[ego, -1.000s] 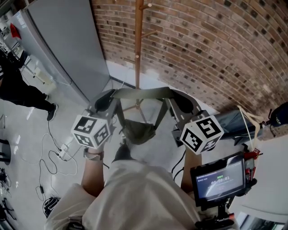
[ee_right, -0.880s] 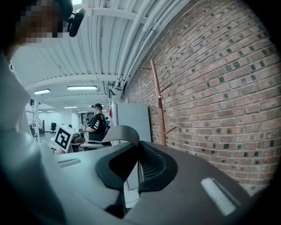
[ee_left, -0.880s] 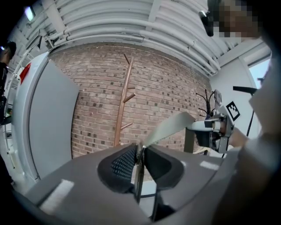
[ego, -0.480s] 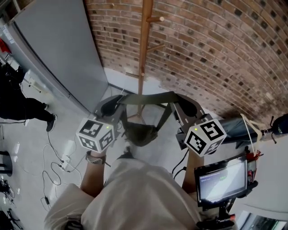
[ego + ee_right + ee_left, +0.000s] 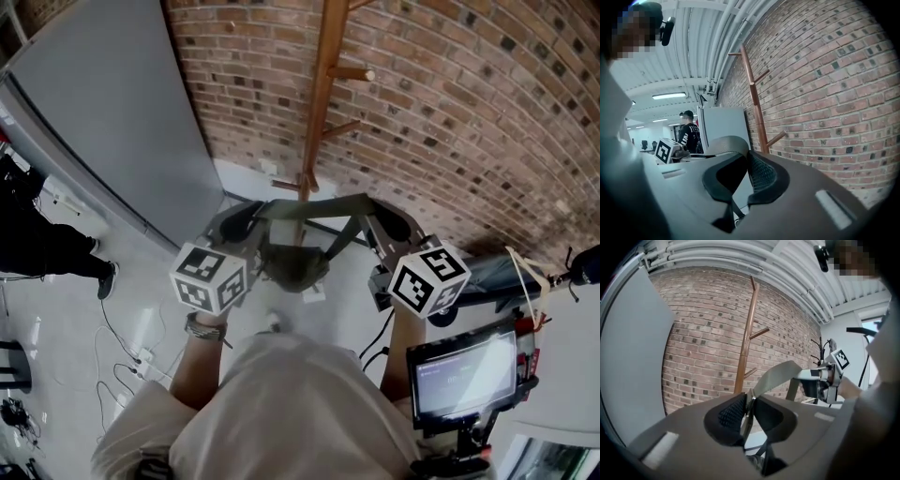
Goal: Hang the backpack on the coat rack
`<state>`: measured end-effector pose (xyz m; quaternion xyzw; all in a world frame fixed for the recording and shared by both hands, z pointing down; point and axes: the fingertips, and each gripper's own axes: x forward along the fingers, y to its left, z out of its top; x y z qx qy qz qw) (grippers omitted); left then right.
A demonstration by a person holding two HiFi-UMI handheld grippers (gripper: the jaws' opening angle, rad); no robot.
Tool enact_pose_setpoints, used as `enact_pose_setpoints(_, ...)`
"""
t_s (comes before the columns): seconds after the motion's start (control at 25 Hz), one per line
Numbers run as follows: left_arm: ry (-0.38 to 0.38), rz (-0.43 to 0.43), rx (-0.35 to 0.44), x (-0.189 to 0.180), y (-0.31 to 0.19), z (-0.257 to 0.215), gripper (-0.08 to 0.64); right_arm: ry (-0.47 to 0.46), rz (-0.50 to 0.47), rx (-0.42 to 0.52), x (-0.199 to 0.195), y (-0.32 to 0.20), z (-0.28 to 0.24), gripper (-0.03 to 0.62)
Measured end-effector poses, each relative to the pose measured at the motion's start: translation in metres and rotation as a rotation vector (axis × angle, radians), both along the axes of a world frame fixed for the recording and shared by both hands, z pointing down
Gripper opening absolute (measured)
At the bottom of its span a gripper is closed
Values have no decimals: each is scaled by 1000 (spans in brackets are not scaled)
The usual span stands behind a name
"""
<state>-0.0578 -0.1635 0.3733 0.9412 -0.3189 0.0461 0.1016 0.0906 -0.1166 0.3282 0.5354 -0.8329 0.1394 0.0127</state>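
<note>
The person holds the olive backpack (image 5: pixel 292 264) in the air by its top strap (image 5: pixel 314 207), which is stretched flat between the 2 grippers. The left gripper (image 5: pixel 246 217) has its jaws nearly together, pinching one end of the strap; in the left gripper view (image 5: pixel 747 411) the webbing (image 5: pixel 778 376) rises out of the narrow gap between the pads and runs across to the right gripper (image 5: pixel 825 378). The right gripper (image 5: pixel 389 223) is clamped on the other end; in its own view (image 5: pixel 743 173) the jaws are pressed close with the strap (image 5: pixel 724 143) curving away from them to the left. The bag's body hangs below the strap, between both grippers and above the floor (image 5: pixel 141 272). The wooden rack (image 5: pixel 323 103) stands just behind the backpack against the brick wall (image 5: pixel 469 112), its pegs (image 5: pixel 352 73) higher in the head view than the strap. A grey cabinet (image 5: pixel 112 112) stands left of the rack, and a monitor (image 5: pixel 464 375) sits at the lower right.
</note>
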Motion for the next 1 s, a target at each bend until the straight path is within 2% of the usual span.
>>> enact_pose_setpoints(0.28,-11,8,-40,-2,-32,10,51,-31,15,-34,2,-34,12,9)
enact_pose_setpoints(0.76,-53,-109,-141,0,-58,46,51,-60,-88,-131,8,-80,51,9)
enact_pose_setpoints(1.0,-69,-127,-174,6,-67,62,51,-70,-108,-176,15,-93,70,9)
